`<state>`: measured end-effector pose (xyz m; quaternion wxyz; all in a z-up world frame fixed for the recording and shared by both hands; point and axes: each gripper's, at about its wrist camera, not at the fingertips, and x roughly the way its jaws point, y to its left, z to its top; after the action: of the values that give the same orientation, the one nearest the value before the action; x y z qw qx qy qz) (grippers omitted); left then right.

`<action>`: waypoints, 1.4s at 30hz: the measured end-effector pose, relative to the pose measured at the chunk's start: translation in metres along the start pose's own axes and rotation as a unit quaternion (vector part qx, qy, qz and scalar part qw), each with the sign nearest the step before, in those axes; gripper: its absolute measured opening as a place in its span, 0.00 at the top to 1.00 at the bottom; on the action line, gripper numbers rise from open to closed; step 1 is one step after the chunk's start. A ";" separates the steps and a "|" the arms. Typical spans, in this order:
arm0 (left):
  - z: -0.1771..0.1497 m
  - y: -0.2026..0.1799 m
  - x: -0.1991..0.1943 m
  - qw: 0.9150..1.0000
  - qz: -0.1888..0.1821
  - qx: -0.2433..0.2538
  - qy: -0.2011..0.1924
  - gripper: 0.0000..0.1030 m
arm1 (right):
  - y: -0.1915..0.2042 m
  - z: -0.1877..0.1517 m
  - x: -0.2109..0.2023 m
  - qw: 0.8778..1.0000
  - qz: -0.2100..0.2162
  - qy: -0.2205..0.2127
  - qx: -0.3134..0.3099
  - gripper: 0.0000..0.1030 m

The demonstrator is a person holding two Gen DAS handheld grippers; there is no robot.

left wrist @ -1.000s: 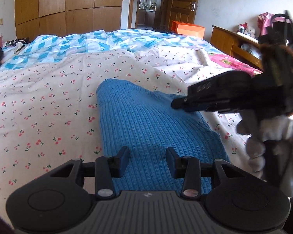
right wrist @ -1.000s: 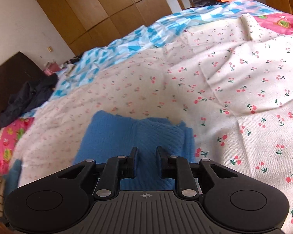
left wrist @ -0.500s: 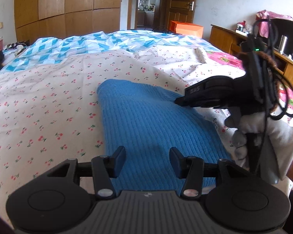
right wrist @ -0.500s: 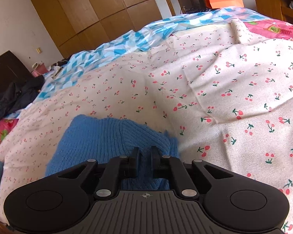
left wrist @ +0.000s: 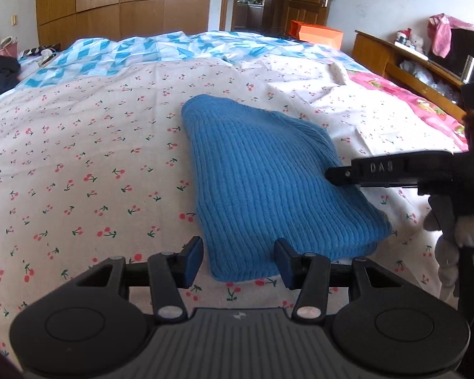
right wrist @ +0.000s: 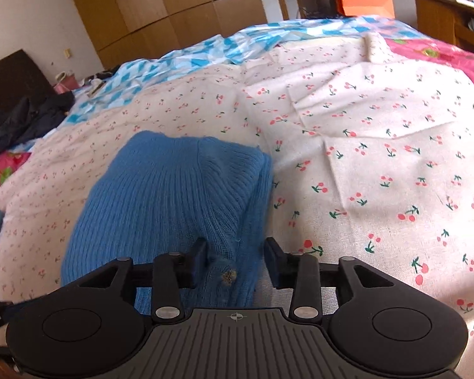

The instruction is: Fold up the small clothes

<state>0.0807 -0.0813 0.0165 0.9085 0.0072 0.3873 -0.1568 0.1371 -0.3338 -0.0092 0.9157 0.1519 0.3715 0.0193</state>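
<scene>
The folded blue sweater [left wrist: 268, 189] lay on the cherry sheet [left wrist: 79, 158], its long side running from 6 toward 11 o'clock, with the left gripper [left wrist: 238, 260] and right gripper [right wrist: 236, 260] both spread wide and holding nothing.

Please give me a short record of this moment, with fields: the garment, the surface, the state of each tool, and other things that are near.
garment: blue knit sweater, folded, lying flat
surface: bed with cherry-print sheet
left tool: open, at the sweater's near edge, holding nothing
right tool: open, over the sweater's edge, holding nothing
background: orange box, wooden wardrobe, blue-and-white checked cover
</scene>
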 end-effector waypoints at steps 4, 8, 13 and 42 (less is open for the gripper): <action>-0.003 0.001 -0.009 1.000 0.012 0.003 -0.009 0.49 | 0.012 -0.006 -0.024 1.000 -0.008 -0.023 -0.017 0.63; -0.005 0.004 -0.013 1.000 0.016 -0.004 0.000 0.49 | 0.024 -0.024 -0.050 0.998 -0.001 -0.042 -0.040 0.64; -0.019 0.004 -0.017 1.000 0.023 0.003 0.012 0.49 | 0.011 -0.045 -0.028 0.999 -0.028 0.013 -0.012 0.63; -0.044 0.009 -0.031 1.000 0.018 -0.007 0.008 0.46 | 0.033 -0.084 -0.069 1.000 -0.012 -0.009 0.019 0.61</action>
<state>0.0317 -0.0584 0.0068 0.9082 0.0095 0.3952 -0.1374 0.0318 -0.2907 -0.0097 0.9163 0.1646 0.3650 0.0002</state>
